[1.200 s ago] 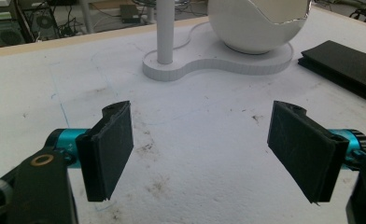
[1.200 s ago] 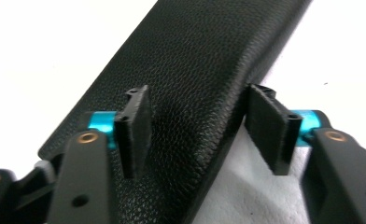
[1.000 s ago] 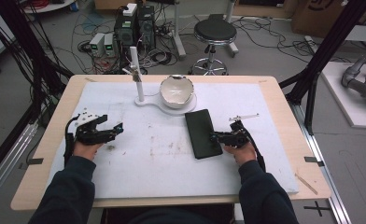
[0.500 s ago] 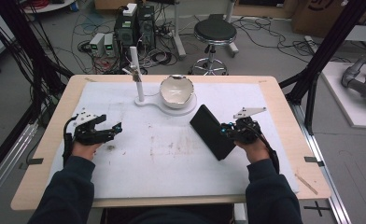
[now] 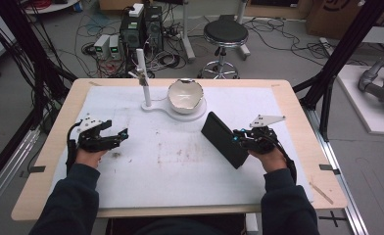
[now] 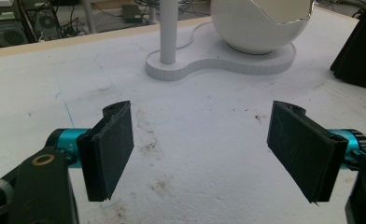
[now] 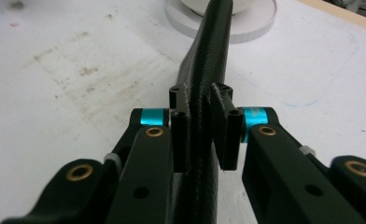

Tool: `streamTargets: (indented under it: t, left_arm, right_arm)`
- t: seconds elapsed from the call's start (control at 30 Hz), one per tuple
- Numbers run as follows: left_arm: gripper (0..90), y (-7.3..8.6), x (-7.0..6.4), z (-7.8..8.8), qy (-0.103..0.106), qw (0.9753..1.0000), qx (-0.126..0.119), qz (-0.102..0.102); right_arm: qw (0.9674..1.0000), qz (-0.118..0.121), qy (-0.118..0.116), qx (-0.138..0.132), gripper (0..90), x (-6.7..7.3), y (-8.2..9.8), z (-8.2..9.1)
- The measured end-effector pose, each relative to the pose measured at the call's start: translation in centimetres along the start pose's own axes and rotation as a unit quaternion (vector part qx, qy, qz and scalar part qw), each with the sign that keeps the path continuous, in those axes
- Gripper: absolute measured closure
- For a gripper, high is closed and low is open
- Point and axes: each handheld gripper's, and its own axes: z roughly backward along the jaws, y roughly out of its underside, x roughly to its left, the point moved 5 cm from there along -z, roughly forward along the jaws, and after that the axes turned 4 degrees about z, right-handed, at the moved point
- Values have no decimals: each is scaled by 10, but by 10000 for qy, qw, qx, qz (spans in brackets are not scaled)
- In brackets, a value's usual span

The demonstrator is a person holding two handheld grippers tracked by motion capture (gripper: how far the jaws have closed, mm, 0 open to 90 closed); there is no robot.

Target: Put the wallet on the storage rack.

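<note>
Two claws work over the white tabletop (image 5: 180, 166). At about four o'clock, the right claw (image 5: 240, 139) is clenched on a flat black case (image 5: 224, 139), its pads pressing both faces after just easing a touch; the case is tilted up on edge, its far end pointing toward the bowl (image 5: 185, 95) on a white stand (image 5: 146, 81) at twelve o'clock. At nine o'clock the left claw (image 5: 119, 137) hangs released, jaws wide apart with nothing between them, well apart from the case.
</note>
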Motion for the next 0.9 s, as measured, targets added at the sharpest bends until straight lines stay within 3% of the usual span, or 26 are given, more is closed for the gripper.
streamTargets:
  t: [0.2, 0.37, 0.53, 0.8, 0.9]
  left_arm:
    - [227, 0, 0, 0, 16, 10000, 10, 3]
    - [227, 0, 0, 0, 22, 10000, 12, 6]
    - [227, 0, -1, 0, 30, 10000, 1, 15]
    - [227, 0, 0, 0, 47, 10000, 23, 19]
    - [227, 0, 0, 0, 40, 10000, 16, 28]
  right_arm:
    - [9991, -167, -310, -245, 750, -2, 4, 0]
    - [9977, -168, -558, -353, 701, 0, 5, -2]
    - [9981, -99, -566, -208, 621, 1, 9, -9]
    - [9970, -188, -665, -349, 486, 1, 15, -12]
    - [9976, -204, -578, -313, 429, 2, 19, -12]
